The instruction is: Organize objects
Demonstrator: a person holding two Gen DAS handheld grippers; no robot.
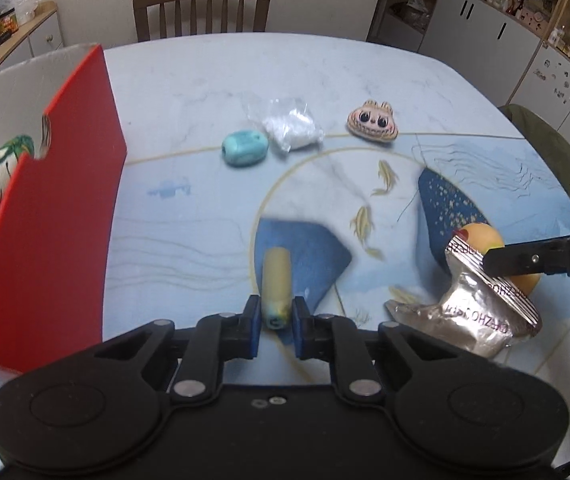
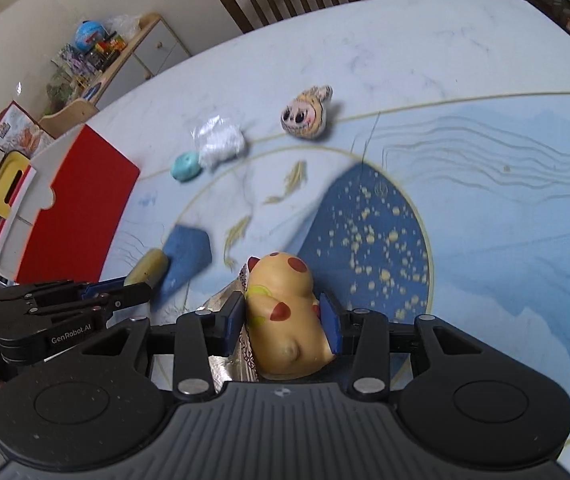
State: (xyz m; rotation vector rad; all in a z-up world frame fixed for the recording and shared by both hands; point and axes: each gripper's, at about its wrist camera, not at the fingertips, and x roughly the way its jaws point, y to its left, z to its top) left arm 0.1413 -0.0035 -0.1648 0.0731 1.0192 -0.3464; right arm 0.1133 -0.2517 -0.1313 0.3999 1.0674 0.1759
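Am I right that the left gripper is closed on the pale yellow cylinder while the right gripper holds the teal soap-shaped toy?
Not quite: the right gripper holds the yellow spotted toy, as the right wrist view shows. The teal toy lies on the table. The left gripper does grip the cylinder.

I see both views evenly lit by soft indoor light, with faint shadows on the table (image 1: 365, 72). Fisheye lenses bend the edges and darken the corners. The tabletop pattern smears with motion blur; the foil packet (image 1: 481, 312) glints.

Left gripper (image 1: 277, 316) and right gripper (image 2: 283, 322) — both clamped, each gripping something.
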